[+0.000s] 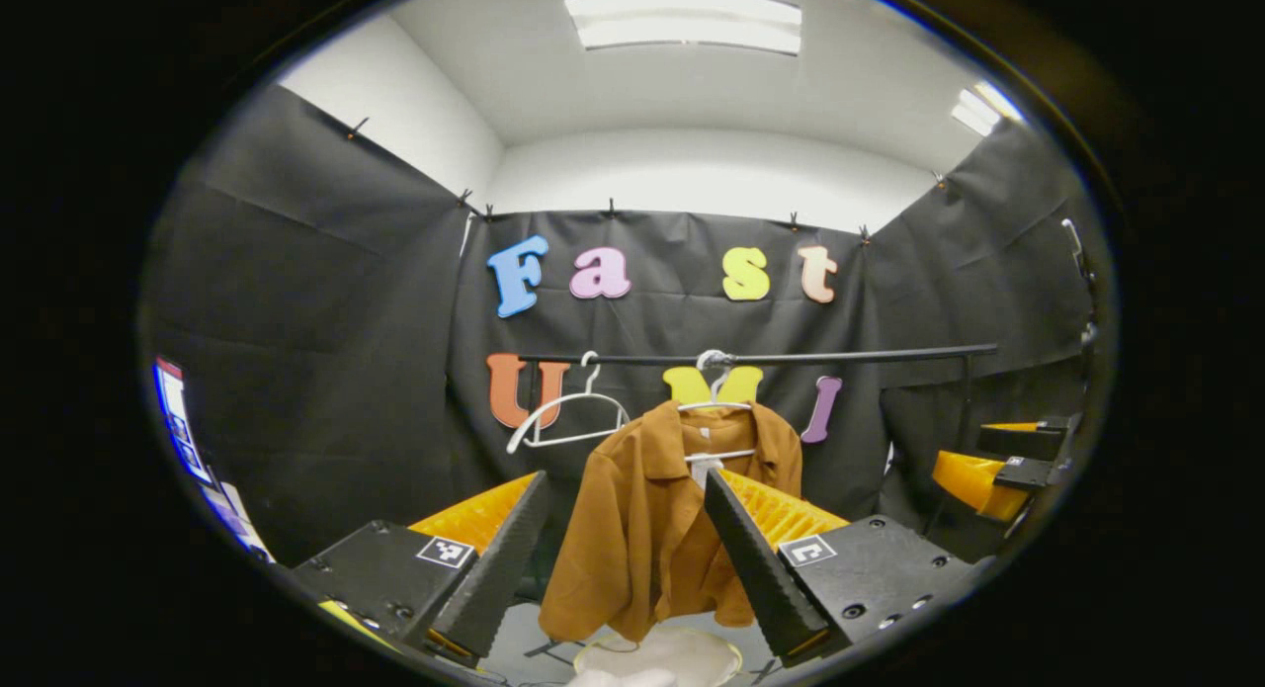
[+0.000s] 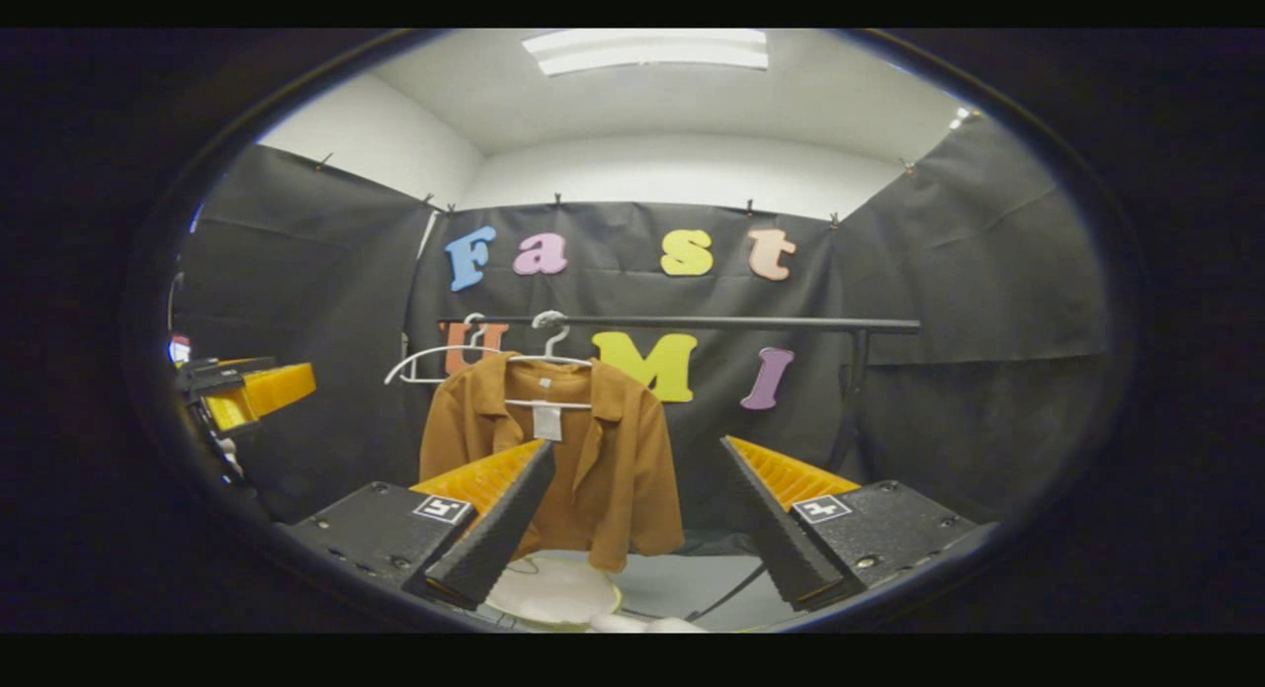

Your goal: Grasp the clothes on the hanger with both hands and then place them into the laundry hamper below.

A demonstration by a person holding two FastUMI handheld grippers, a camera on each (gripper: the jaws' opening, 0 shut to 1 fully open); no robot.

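Left gripper view: left gripper [image 1: 623,558] level, fingers spread wide, short of the brown shirt [image 1: 657,529] hanging on its hanger [image 1: 714,400]. Right gripper [image 2: 637,529] likewise spread, empty, beside the shirt.

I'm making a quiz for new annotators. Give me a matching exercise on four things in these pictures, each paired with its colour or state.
Things:
1. shirt
2. empty hanger
3. rail
4. left hand-held gripper

Descriptions:
A. black, runs level across the booth
B. open, holds nothing
C. brown, hangs on a hanger
D. white, bare, beside the shirt

Pairs: 1-C, 2-D, 3-A, 4-B
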